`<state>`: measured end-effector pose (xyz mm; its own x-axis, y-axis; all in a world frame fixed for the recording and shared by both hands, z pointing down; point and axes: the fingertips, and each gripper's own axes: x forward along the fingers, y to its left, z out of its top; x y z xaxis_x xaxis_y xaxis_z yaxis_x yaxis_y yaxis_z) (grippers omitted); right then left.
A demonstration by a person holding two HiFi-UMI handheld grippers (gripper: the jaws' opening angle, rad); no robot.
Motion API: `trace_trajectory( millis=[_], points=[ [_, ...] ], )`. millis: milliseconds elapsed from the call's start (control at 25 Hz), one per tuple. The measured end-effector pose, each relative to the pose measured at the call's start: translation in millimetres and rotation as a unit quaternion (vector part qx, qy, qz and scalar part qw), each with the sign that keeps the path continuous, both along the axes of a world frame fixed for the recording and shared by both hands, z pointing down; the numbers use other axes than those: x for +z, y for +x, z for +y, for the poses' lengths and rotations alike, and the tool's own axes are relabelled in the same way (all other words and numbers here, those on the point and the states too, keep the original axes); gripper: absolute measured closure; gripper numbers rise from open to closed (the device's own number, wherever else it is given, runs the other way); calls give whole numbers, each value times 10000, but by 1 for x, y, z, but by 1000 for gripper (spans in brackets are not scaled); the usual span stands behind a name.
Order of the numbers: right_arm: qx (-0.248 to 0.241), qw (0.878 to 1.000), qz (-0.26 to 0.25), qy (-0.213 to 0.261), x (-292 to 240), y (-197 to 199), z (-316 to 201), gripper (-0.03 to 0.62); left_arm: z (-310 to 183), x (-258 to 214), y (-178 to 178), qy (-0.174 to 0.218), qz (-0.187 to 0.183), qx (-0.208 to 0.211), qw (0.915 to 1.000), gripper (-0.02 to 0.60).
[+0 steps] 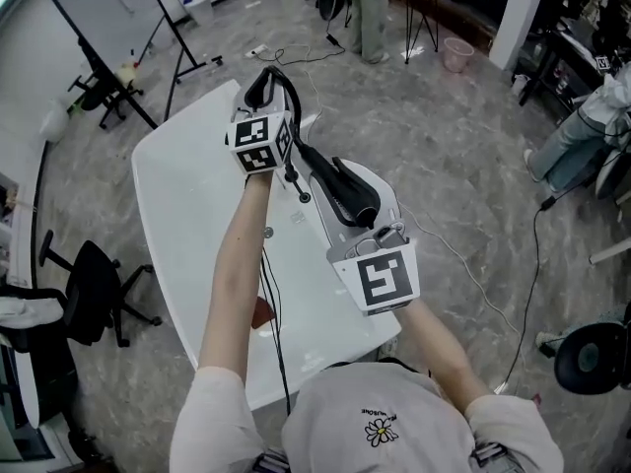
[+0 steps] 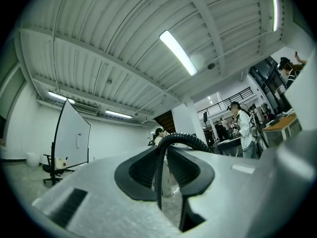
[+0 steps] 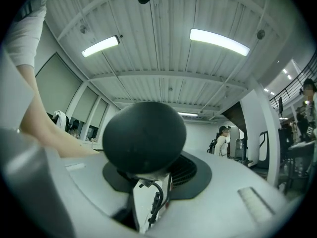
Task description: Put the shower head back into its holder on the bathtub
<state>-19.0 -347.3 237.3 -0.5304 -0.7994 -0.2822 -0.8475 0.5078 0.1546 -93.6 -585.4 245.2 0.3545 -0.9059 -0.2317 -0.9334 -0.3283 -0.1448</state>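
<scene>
Bathtub: white, set on a grey marbled floor, lying lengthwise away from the person. A whiteboard on a stand is beyond its far left end, and a black office chair stands to its left, well apart.

Right claw: raised over the tub's right side and grasping the shower head. In the right gripper view the black, rounded head sits between the two pads and fills the gap at their tips. It is held clear of the tub surface.

Left claw: raised over the tub's far end, ahead of the right claw, and clenched on the hose. The black ribbed hose arches over the jaw tips and drops between the pads.
</scene>
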Motion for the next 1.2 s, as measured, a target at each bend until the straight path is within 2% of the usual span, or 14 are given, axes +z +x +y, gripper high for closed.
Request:
trace_trajectory(
  millis=[80,200,360,560,720,880,1040,1200],
  points=[
    [28,10000,-95,8,1,-3,-4,464,-7,14,-3,-97,45,60,9999,520],
    [61,9996,-277,-83,-2,0,-9,464,-12,17,-4,-44,91,116,9999,520],
    [-19,9994,-316,-121,-7,5,-20,464,-11,11,2,121,-103,162,9997,520],
    [-155,9991,-368,-146,-11,2,-16,464,-6,31,0,-184,-498,30,9986,520],
    [-227,9992,-324,-108,-15,8,5,464,18,40,-3,-271,-524,-85,9982,520],
    [-208,9994,-179,-216,-17,22,28,464,43,20,7,-117,-563,-146,9982,520],
    [-276,9993,-260,19,-33,30,52,465,67,-8,18,85,-686,-156,9975,520],
    [-438,9976,-405,362,-51,30,78,465,88,-14,19,65,-747,-230,9969,520]
  ],
)
